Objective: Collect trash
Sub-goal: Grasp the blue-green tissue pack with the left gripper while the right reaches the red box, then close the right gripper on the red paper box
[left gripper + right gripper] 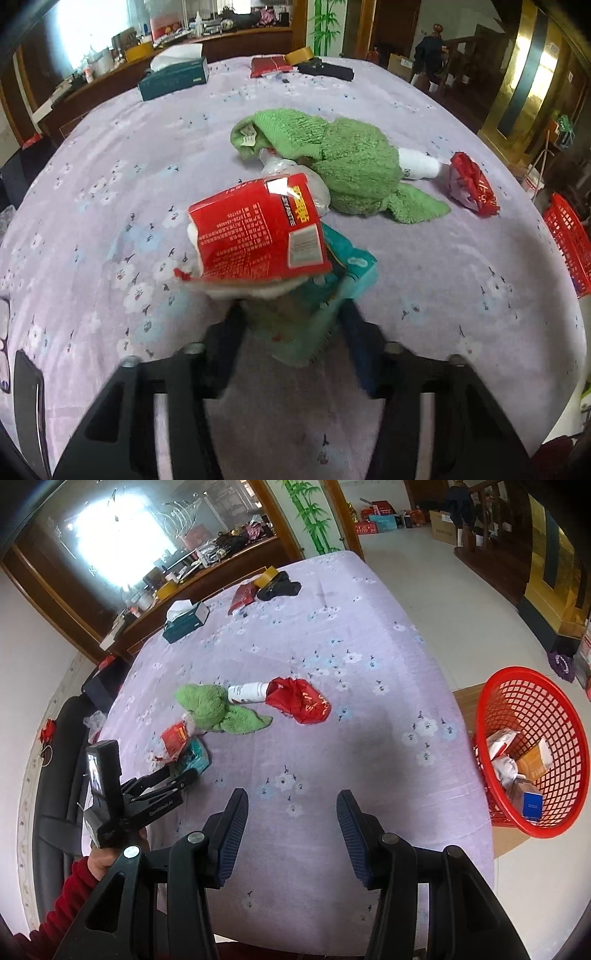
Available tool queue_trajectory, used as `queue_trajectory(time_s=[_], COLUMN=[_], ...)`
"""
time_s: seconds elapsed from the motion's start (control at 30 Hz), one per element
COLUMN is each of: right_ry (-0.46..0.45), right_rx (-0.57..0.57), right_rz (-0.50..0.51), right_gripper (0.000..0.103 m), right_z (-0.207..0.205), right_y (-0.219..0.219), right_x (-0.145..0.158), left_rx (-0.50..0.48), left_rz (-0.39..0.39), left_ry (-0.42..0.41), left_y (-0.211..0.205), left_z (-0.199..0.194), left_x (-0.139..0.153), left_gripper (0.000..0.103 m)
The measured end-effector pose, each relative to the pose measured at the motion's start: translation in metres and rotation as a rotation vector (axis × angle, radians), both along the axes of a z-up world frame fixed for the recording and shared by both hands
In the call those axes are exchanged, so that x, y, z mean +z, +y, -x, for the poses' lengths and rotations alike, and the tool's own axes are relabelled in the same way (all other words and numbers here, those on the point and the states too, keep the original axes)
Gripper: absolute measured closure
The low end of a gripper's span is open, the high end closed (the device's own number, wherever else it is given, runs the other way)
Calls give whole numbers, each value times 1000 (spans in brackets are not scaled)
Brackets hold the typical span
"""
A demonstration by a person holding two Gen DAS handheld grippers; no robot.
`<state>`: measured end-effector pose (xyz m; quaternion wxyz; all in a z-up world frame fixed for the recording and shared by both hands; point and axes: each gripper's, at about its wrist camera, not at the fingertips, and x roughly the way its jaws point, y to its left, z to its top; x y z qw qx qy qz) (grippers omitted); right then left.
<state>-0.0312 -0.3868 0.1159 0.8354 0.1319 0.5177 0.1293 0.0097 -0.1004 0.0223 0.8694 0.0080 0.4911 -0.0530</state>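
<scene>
My left gripper [291, 310] is shut on a teal tissue packet [332, 291], with a red tissue pack [258, 232] on top of it; both also show in the right wrist view [192, 755]. A clear plastic wrapper [291, 173] lies behind them. A crumpled red bag [472, 184] [301, 701] and a white bottle [246, 693] lie by a green towel [340, 155] [214, 709]. My right gripper [291, 808] is open and empty above the purple tablecloth [369, 635]. The red basket [498, 698] stands right of the table, holding several pieces of trash.
At the far end of the table are a teal tissue box [173, 77] [184, 622], a red pouch [267, 66], a tape roll [299, 55] and a black item [327, 70]. A phone [27, 398] lies at the left edge. A cluttered sideboard [177, 576] stands behind.
</scene>
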Motion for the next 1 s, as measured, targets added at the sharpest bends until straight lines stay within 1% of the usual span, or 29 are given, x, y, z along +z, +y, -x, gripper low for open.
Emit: queue_trajectory(time_s=[0.03,0.07,0.1,0.17,0.23,0.33,0.4,0.47,0.57,0.63,0.77,1.0], right_ry=[4,8,10,16,18,31,54,67,109,118,115,57], right_rx=[7,15,21,38,68,126,174,219,257,287,321,423], right_rz=[-1,-3,-4,-8,-15,-44,-88,-124,-145,-159,-136,5], right_gripper=[49,49,49,49,49,49,49,49,49,49,49,49], right_z=[-1,-2,-3,-6,-11,-21,-31,-45,-67,-80,-101,-124], right_y=[3,6,8,16,27,50,69,91,122,143,173,218], right_x=[-1,-3,-4,-6,-8,-12,-18,-26,-45,-58,-77,-89], left_rx=[4,6,10,19,25,45,60,81,107,125,156,198], left_rz=[4,5,7,27,19,55,67,67,59,58,51,75], left_ry=[-12,-19,-22,-26,-31,-39,-40,-46,-51,-51,-54,-52], left_y=[1,2,3,8,11,23,33,44,60,72,95,125], left_z=[5,11,15,30,44,67,81,91,102,109,121,127], left_x=[2,4,6,9,11,18,22,26,30,32,35,35], left_gripper=[67,73,77,79,79,79,79,79,79,79,79,79])
